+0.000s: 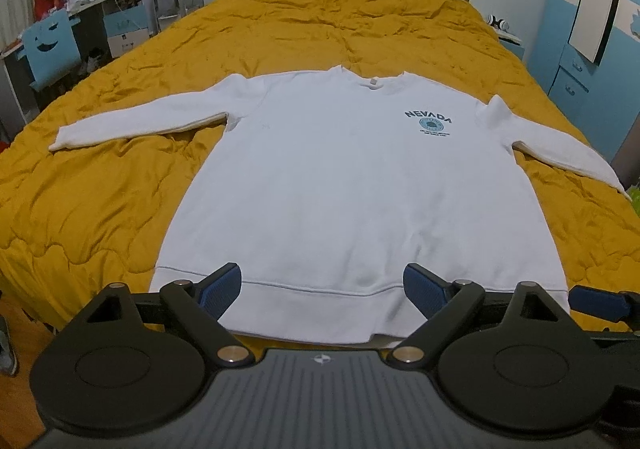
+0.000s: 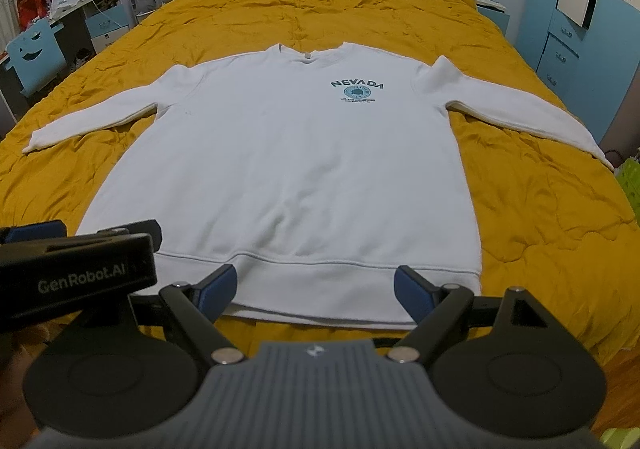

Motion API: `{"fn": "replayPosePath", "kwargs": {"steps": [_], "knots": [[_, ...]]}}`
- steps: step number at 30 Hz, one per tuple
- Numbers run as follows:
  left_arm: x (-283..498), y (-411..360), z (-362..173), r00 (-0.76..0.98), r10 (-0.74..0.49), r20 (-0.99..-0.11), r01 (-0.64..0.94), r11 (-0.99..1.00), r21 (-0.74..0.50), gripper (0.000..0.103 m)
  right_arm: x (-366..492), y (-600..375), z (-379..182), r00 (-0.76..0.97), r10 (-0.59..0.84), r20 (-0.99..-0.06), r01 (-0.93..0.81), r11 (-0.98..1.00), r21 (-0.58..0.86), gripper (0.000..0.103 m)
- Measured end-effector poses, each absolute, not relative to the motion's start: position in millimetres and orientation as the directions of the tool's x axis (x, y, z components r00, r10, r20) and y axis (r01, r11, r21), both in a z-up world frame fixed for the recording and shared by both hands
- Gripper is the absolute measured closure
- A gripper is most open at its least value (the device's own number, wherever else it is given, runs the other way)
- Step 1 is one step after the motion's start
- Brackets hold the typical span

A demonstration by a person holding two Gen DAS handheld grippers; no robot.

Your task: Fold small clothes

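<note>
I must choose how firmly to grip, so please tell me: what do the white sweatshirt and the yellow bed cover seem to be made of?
The white sweatshirt looks like thick matte cotton-type fleece knit: a ribbed hem band, soft shallow creases, no shine. The yellow bed cover looks like a padded quilt in thin woven cloth, maybe polyester: stitched puffy channels, many fine wrinkles, a slight sheen. The exact fibres cannot be told.

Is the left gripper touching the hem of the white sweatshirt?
Cannot tell. In the left wrist view the open left gripper overlaps the hem of the white sweatshirt; no contact or gap shows.
</note>
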State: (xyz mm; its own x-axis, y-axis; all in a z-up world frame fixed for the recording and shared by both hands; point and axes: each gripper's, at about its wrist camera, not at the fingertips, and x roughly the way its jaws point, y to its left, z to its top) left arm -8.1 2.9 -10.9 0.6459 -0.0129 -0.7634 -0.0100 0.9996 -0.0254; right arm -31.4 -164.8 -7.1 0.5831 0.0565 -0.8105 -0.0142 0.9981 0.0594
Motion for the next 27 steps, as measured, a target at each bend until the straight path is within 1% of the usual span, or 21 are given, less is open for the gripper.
{"fn": "replayPosePath", "kwargs": {"steps": [19,23,27], "knots": [[-9,8,-11,0.664,-0.052,-0.746,0.021,0.998,-0.051,0.0,-31,-162,-8,0.595,0.06,-0.802,-0.031,0.998,0.052,0.021],[-2,23,-11,0.634,-0.12,-0.764,0.028,0.991,-0.133,0.0,-32,-157,-4,0.623,0.063,-0.779,-0.058,0.998,0.034,0.021],[1,44,-10,0.653,-0.143,-0.744,-0.009,0.981,-0.196,0.0,-29,-149,2,0.657,0.079,-0.75,-0.091,0.996,0.026,0.021]]}}
